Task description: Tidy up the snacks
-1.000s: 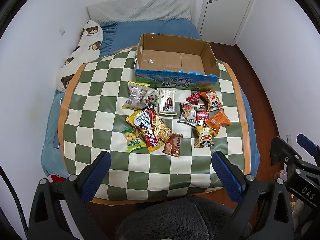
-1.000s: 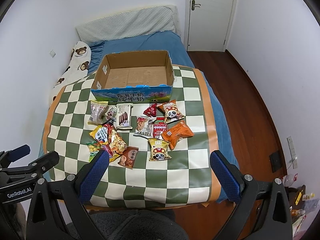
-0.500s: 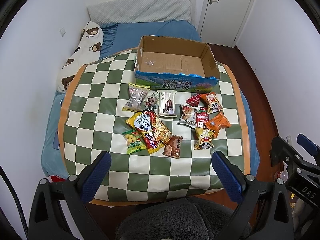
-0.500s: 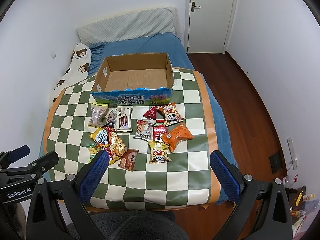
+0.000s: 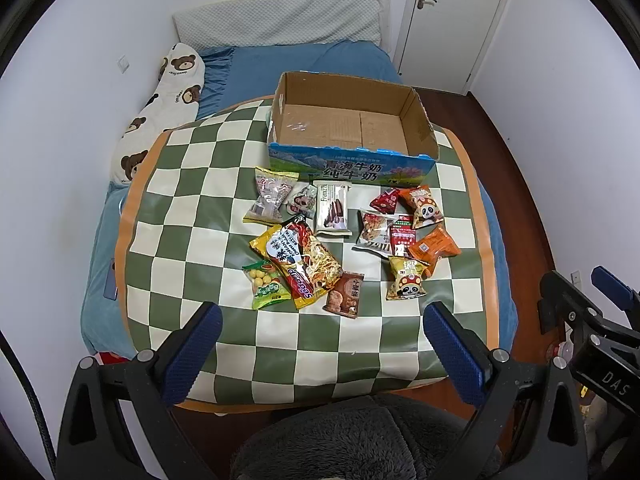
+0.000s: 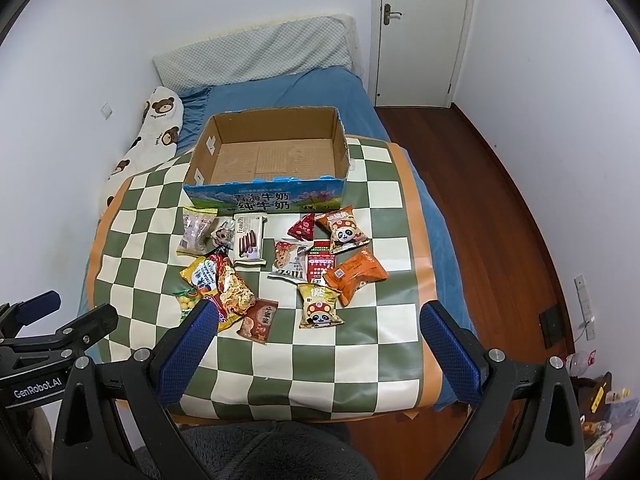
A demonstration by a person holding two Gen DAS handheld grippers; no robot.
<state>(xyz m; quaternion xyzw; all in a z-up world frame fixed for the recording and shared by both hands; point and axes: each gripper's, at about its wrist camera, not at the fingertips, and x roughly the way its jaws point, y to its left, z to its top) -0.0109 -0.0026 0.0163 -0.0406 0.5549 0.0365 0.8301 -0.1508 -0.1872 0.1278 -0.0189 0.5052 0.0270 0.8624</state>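
Observation:
An empty cardboard box (image 5: 344, 128) (image 6: 272, 160) with a blue printed front stands at the far side of a green-and-cream checkered table (image 5: 192, 216) (image 6: 372, 344). Several snack packets lie in front of it: a yellow noodle pack (image 5: 298, 258) (image 6: 222, 280), a brown packet (image 5: 346, 294) (image 6: 258, 320), a panda packet (image 5: 406, 284) (image 6: 318, 306), an orange packet (image 5: 434, 246) (image 6: 356, 274), a white wafer pack (image 5: 332, 208) (image 6: 250, 238). My left gripper (image 5: 322, 344) and right gripper (image 6: 316, 344) are both open, empty, held above the table's near edge.
A bed with blue sheets (image 5: 304, 60), a bear-print pillow (image 5: 168, 100) and a grey headboard cushion lies behind the table. A white door (image 6: 420, 28) and wooden floor (image 6: 500, 200) are at the right. A grey fuzzy seat (image 5: 360, 440) is below the grippers.
Both grippers have drawn back and up slightly, so the table and snacks look a little farther away. Nothing on the table has moved.

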